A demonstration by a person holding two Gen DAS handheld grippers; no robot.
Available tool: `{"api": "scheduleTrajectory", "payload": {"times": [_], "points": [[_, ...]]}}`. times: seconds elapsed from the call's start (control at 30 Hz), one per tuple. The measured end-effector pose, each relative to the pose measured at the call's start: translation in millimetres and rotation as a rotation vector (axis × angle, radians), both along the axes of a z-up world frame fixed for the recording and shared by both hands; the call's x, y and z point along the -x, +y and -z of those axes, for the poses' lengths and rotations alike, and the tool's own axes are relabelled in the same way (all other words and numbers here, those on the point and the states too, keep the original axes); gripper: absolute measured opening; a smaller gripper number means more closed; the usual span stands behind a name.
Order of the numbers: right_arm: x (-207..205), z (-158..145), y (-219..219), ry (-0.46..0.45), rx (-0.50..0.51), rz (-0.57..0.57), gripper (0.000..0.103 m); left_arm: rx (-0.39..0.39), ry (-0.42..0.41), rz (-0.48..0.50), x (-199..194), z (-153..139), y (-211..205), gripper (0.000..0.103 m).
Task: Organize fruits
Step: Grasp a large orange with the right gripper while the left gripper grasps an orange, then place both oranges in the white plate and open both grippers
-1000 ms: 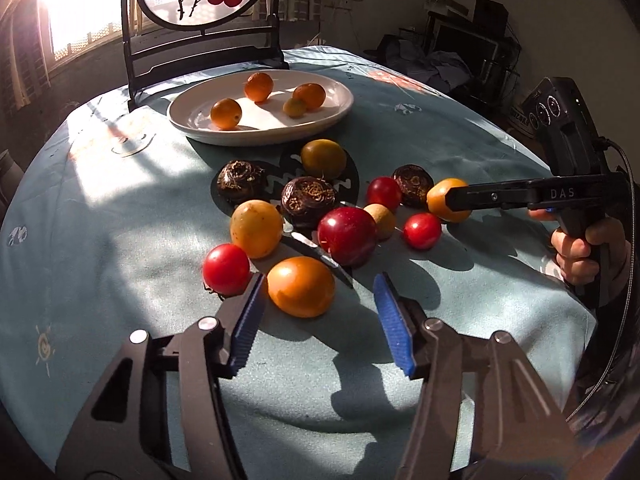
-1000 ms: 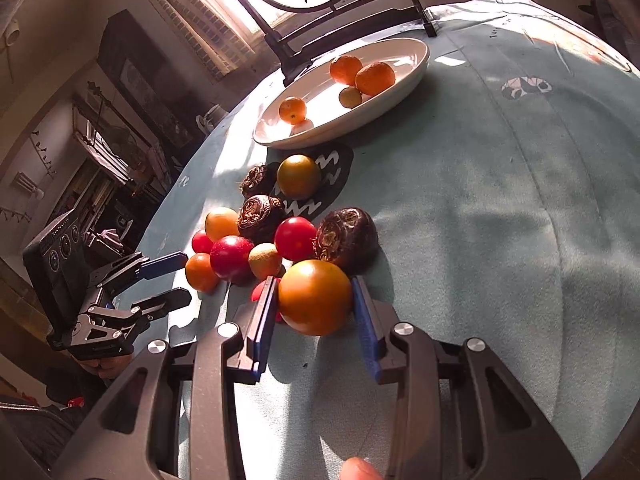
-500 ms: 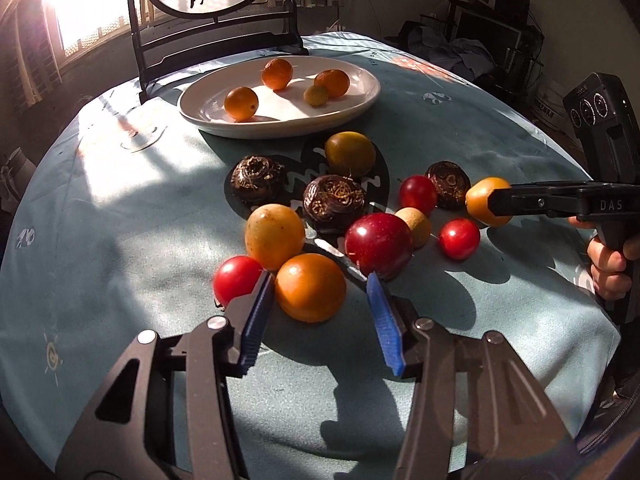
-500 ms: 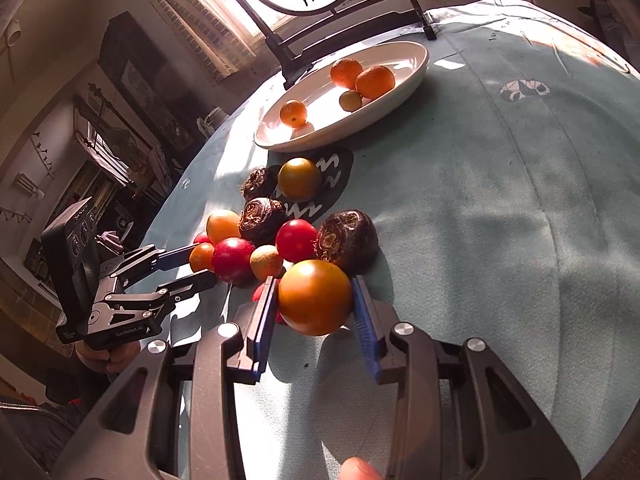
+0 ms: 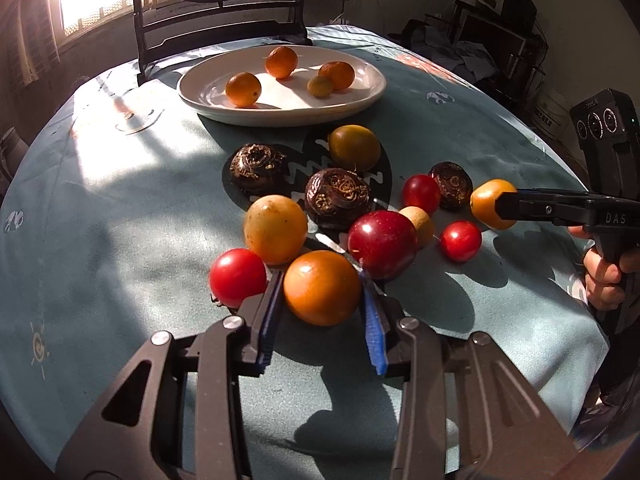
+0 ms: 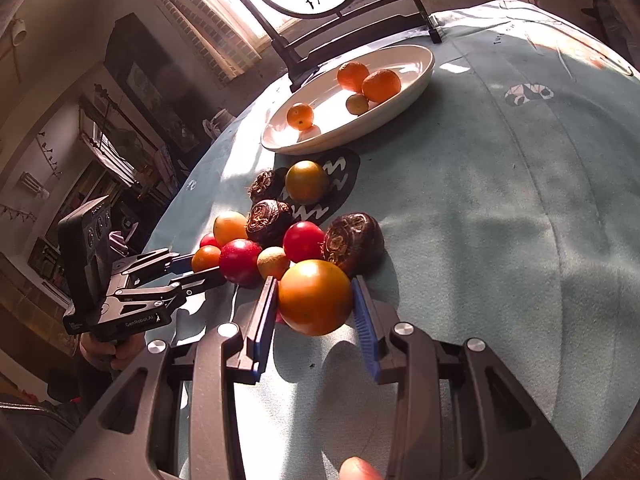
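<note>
A: Where are you working?

B: A round table [image 5: 120, 208] under a teal cloth, low sun from the window behind a dark chair [image 5: 218, 20]. My landmark is the white plate [image 5: 208, 92] at the far side, in front of the chair.

A: Nearest to you first.

B: My left claw [image 5: 322, 300] has just been closing on an orange fruit [image 5: 322, 288] at the edge of the loose pile nearest me; both blue pads now touch its sides, so I count it as gripped. It sits on the cloth, well short of the plate. A small red tomato [image 5: 237, 278] lies just beside the left pad.

A: And the other hand?

B: My right claw [image 6: 316, 300] is clamped on another orange fruit [image 6: 315, 297], on the pile's other flank, equally far from the plate. A wrinkled dark fruit [image 6: 354, 242] touches it on the plate side.

A: Beyond those?

B: Red, yellow and dark fruits bunched between me and the plate. Four orange ones already lie on the plate.

A: So which step?

B: Picking, I judge: oranges to the plate. Next calls for lifting straight up so the neighbours don't roll, then carrying over the pile and setting down in the plate's bare part.
</note>
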State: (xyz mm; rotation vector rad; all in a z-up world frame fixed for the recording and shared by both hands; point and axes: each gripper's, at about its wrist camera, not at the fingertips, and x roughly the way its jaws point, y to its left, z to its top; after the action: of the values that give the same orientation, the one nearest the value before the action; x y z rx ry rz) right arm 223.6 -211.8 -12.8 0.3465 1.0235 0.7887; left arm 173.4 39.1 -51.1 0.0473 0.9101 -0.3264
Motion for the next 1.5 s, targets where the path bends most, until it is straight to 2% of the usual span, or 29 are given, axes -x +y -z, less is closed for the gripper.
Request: {"api": "scheduleTrajectory", "payload": {"times": [0.23,0.37,0.47,0.6,0.7,0.97,1.0,1.07,1.23,1.37,1.5], "points": [[-5.6,-23.6,9.9,-0.081,-0.014,-0.029,0.038,0.110,-0.079,-0.006,-9.1,-37.5,7.1,0.038],[-32.1,-48.5,20.9,-0.185,-0.003,0.007,0.038,0.152,-0.129,-0.059,-43.8,-61.3,9.0,0.038],[-68.2,-53.8,31.8,-0.219,0.004,0.066,0.038,0.145,-0.149,-0.116,-81.7,-69.1,8.2,0.038],[-112.6,-38.9,50.5,-0.201,0.044,0.114,0.038,0.124,-0.120,-0.150,-126.2,-60.0,1.7,0.038],[-131.5,-24.5,60.9,-0.181,0.092,0.111,0.038,0.069,-0.096,-0.141,-144.5,-46.5,-5.7,0.038],[-149.4,-12.6,74.6,-0.181,0.142,0.085,0.038,0.022,-0.039,-0.132,-164.2,-26.8,-9.5,0.038],[-149.8,-11.2,75.4,-0.174,0.142,0.083,0.043,0.017,-0.032,-0.138,-163.6,-25.5,-9.4,0.039],[-147.3,-11.9,74.2,-0.169,0.145,0.082,0.044,0.018,-0.037,-0.147,-158.3,-28.2,-8.4,0.072],[-125.8,-32.8,64.9,-0.223,0.121,0.065,0.044,0.023,-0.157,-0.160,-123.5,-58.2,0.2,0.093],[-99.6,-39.4,57.8,-0.258,0.138,0.008,0.044,-0.012,-0.237,-0.206,-91.4,-66.3,16.3,0.097],[-74.8,-29.9,47.1,-0.237,0.165,-0.036,0.044,-0.033,-0.224,-0.295,-72.6,-53.4,37.8,0.097]]}}
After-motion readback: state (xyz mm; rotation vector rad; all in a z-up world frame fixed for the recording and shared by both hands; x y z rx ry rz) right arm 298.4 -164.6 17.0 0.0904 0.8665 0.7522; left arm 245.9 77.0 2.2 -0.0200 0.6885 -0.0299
